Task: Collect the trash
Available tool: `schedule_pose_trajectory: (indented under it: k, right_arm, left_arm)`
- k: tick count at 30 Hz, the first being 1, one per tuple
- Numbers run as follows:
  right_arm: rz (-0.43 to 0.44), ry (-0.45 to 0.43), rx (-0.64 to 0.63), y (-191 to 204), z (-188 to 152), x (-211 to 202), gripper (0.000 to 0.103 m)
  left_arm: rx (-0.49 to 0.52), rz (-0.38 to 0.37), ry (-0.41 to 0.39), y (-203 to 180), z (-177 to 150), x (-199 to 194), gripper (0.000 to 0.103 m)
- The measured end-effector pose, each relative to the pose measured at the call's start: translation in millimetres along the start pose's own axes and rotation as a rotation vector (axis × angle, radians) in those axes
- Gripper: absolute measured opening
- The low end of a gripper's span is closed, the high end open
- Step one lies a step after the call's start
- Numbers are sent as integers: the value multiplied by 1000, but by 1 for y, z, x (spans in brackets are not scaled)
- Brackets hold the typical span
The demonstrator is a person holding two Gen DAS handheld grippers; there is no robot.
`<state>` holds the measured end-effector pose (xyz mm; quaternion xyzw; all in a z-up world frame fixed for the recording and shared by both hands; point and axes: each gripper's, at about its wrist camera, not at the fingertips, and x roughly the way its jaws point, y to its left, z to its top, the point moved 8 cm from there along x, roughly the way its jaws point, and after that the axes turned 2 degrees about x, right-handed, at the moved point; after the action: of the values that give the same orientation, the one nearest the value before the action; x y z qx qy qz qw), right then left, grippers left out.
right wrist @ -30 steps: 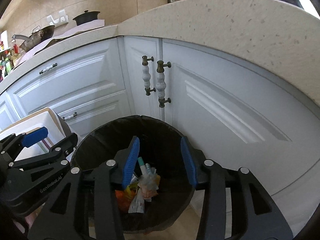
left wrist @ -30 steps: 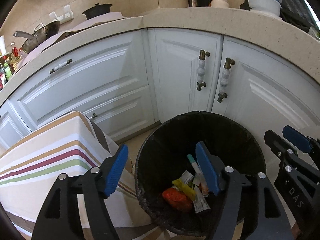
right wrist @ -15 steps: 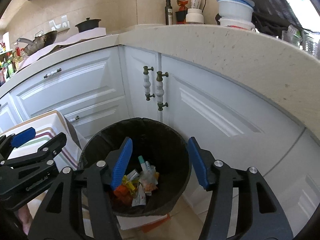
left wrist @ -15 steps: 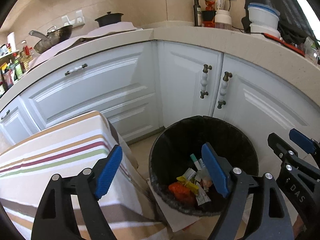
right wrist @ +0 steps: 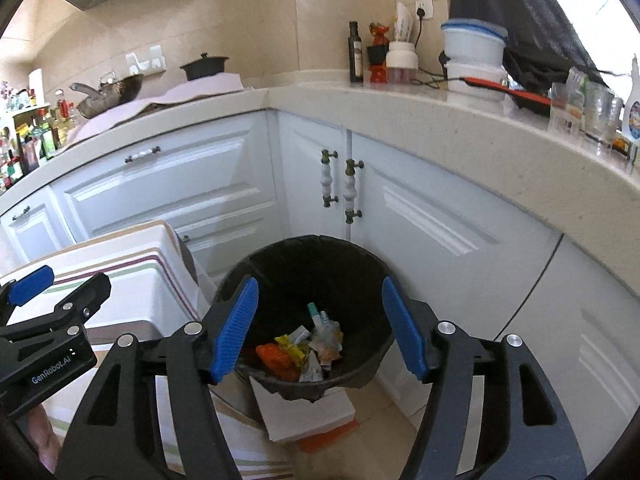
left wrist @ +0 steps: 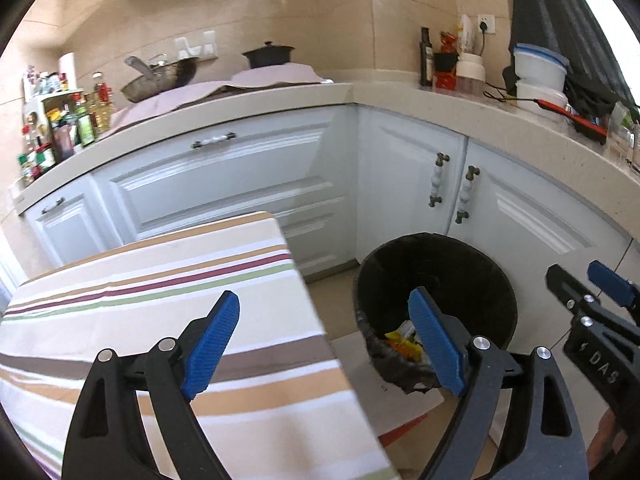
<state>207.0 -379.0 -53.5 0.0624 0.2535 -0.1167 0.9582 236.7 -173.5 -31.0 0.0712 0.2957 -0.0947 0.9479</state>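
Observation:
A black-lined trash bin (right wrist: 280,268) (left wrist: 472,256) stands on the floor in the cabinet corner. Several wrappers (right wrist: 308,348) (left wrist: 402,342) lie in its bottom: orange, yellow and white pieces and a small tube. My left gripper (left wrist: 324,344) hangs over the edge of the striped table, left of the bin, its jaws opening with nothing between them. My right gripper (right wrist: 318,328) is above and in front of the bin, jaws also opening and empty. Each gripper shows at the side of the other's view.
A table with a striped cloth (left wrist: 152,288) stands left of the bin. White cabinets (right wrist: 432,220) curve behind it under a stone counter (right wrist: 460,136) that carries pans, bottles and containers. A white box (right wrist: 304,408) lies on the floor under the bin's front.
Both grippers have pulled back and up from the bin, which looks smaller and lower now. Both pairs of jaws stand wider. More of the counter and table shows.

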Motion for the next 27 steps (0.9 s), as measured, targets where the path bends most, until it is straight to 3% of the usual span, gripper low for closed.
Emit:
schedule_pose_trajectory:
  k: [7,27]
  right_arm:
    - [17,-35,-21,13,-1,-34,66]
    - [54,-94,-51,36,1,-76,67]
  left_arm:
    - [-16,53,-14,27,-12,-29,85]
    - [-72,78,-66,58,-17,-77,85]
